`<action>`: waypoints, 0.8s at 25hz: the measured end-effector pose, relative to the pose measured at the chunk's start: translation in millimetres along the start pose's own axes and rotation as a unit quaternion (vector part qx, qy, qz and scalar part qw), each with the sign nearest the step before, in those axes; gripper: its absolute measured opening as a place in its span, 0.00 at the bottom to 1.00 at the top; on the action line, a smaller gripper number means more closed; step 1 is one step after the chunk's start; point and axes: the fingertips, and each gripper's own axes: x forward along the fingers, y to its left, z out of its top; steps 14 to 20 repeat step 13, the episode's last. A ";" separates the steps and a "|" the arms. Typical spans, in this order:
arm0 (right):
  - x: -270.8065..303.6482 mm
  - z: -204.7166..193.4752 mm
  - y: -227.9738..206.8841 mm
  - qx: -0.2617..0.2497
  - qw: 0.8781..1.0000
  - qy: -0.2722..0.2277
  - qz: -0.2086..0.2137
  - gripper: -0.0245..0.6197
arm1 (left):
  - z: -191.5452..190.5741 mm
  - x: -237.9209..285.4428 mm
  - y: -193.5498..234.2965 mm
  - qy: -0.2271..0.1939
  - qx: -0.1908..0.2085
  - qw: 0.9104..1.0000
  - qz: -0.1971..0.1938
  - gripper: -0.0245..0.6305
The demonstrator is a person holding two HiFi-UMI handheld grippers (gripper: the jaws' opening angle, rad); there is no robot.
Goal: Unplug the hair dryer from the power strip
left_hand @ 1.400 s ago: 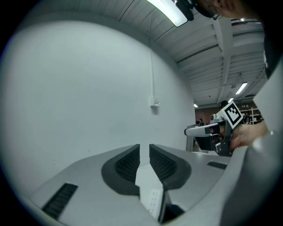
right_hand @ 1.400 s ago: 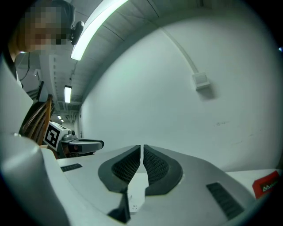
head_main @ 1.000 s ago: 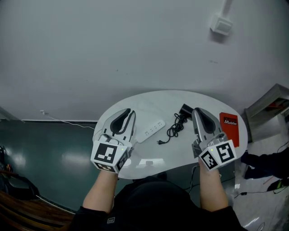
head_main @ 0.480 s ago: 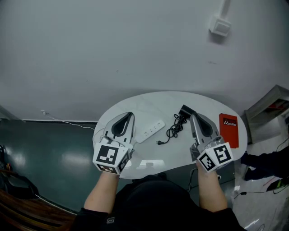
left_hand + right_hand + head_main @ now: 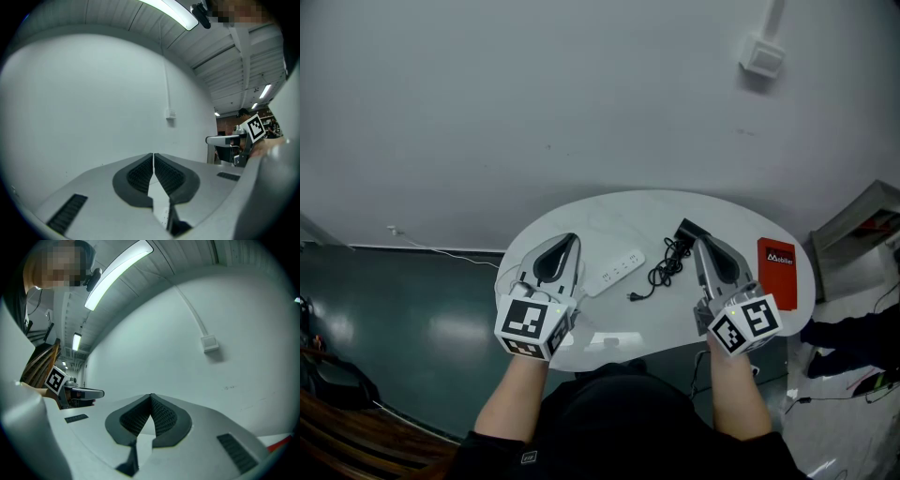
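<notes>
A white power strip (image 5: 614,269) lies on the white oval table (image 5: 600,217) between my two grippers. A black coiled cord (image 5: 663,267) runs from the black hair dryer (image 5: 686,229) at the back; its plug (image 5: 632,298) lies on the table just in front of the strip, in no socket. My left gripper (image 5: 573,237) (image 5: 153,155) sits left of the strip, jaws shut with nothing between them. The right gripper (image 5: 696,240) (image 5: 151,395) hovers right of the cord beside the dryer, also shut and empty.
A red booklet (image 5: 776,263) lies at the table's right end. A plain white wall with a small wall box (image 5: 761,54) stands behind. A thin cable (image 5: 431,251) crosses the dark floor at left; a grey shelf (image 5: 862,220) stands at right.
The left gripper's jaws have closed from slightly apart to shut. The right gripper has edged a little toward the cord. The strip, cord and dryer have not moved.
</notes>
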 end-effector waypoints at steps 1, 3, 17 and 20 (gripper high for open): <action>0.3 -0.3 0.6 0.000 1.000 0.000 0.000 0.09 | 0.1 -0.1 0.1 0.000 0.000 1.000 0.000 0.07; 0.9 -0.6 1.6 0.001 1.000 0.002 0.001 0.09 | 0.8 -0.2 0.2 0.001 0.001 1.000 -0.001 0.07; 2.9 -8.5 2.6 0.005 1.000 0.008 0.003 0.09 | -3.5 0.4 0.2 0.004 0.002 1.000 -0.002 0.07; 2.9 -8.5 2.6 0.005 1.000 0.008 0.003 0.09 | -3.5 0.4 0.2 0.004 0.002 1.000 -0.002 0.07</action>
